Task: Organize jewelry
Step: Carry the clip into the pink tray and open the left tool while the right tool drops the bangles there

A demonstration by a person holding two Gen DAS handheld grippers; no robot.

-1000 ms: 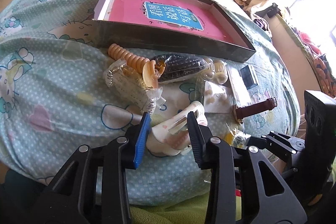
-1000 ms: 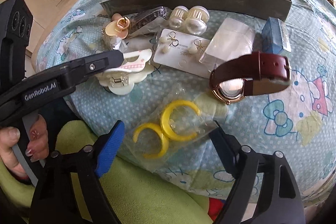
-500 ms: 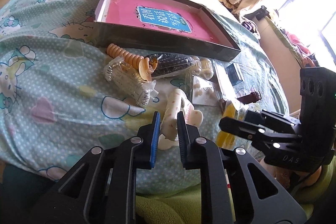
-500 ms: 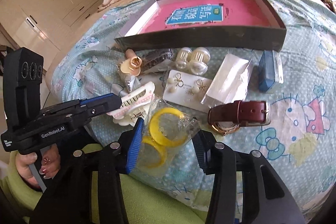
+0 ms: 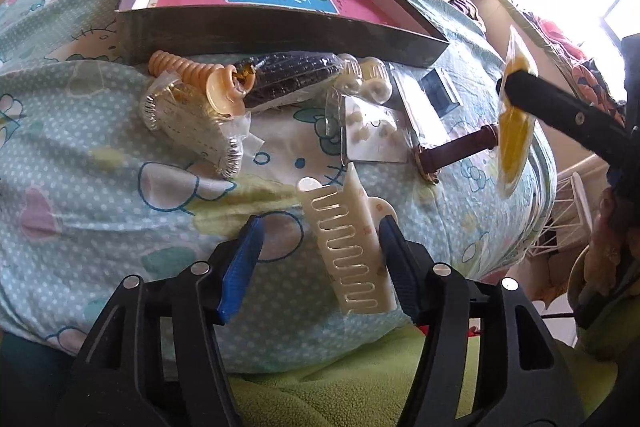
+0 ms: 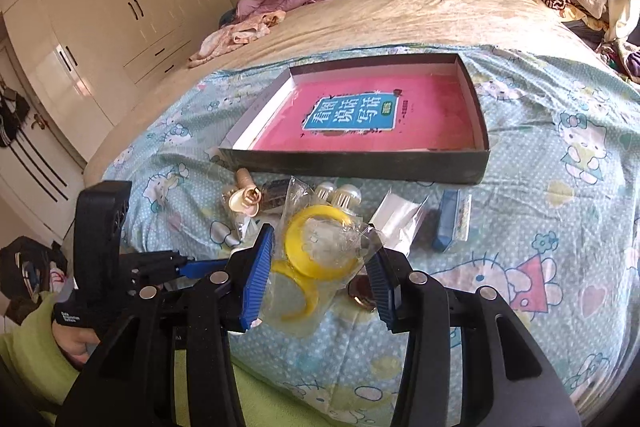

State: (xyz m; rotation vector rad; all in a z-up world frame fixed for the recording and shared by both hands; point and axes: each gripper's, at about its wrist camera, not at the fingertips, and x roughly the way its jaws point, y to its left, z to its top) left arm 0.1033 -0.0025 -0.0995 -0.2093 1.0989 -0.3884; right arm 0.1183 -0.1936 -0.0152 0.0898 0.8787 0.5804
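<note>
right gripper: clamps crinkly clear bag | yellow plastic hoops inside

I've got the clear bag of yellow hoops up off the quilt, pinched and crumpled; the cream claw clip stands teeth-up, leaning on one side; the shallow box with its pink floor lies open beyond; brown-strapped watch, earring card, coiled peach tie and blue packet lie scattered before it.
</note>
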